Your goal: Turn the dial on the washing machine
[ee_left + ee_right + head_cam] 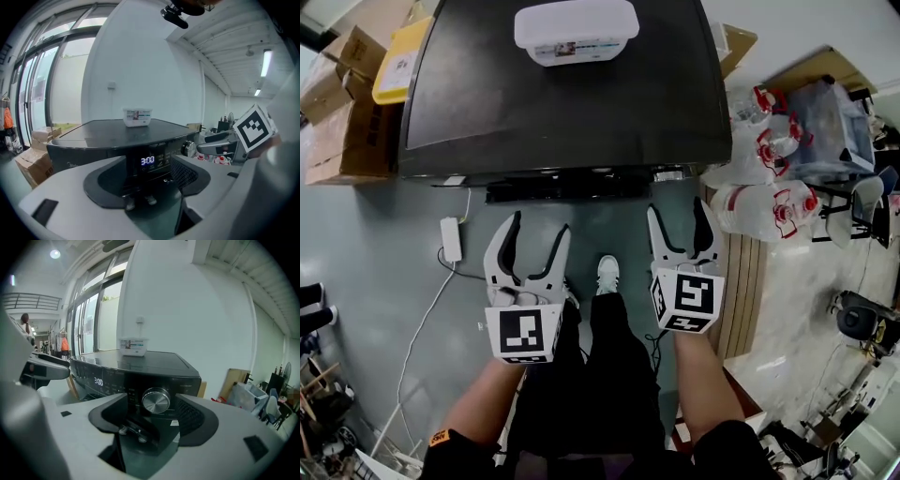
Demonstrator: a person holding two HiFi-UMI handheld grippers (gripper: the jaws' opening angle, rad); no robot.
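Starting on the left, there's a stack of cardboard boxes beside the washing machine and a white power strip on the floor, neither of which matters here. The left gripper is held out in front of the machine with its claw spread wide and nothing in it. Its own view looks across at the lit display, which reads 3:00, so it's aimed at the middle of the panel and not at the knob. A white container sits on the lid toward the back.

The dial is the chrome knob on the right part of the front panel. The right gripper has its claw fully apart and empty too. In the right gripper view the knob sits framed between the two jaws, but it's clearly short of them, so there's no contact.

As for progress, nobody's gripping the dial right now. From these shots alone there's no telling whether it's been turned at all. Best guess is the whole job is still to do: the right gripper has to move in, close on the knob and twist it. It's lined up nicely for that.
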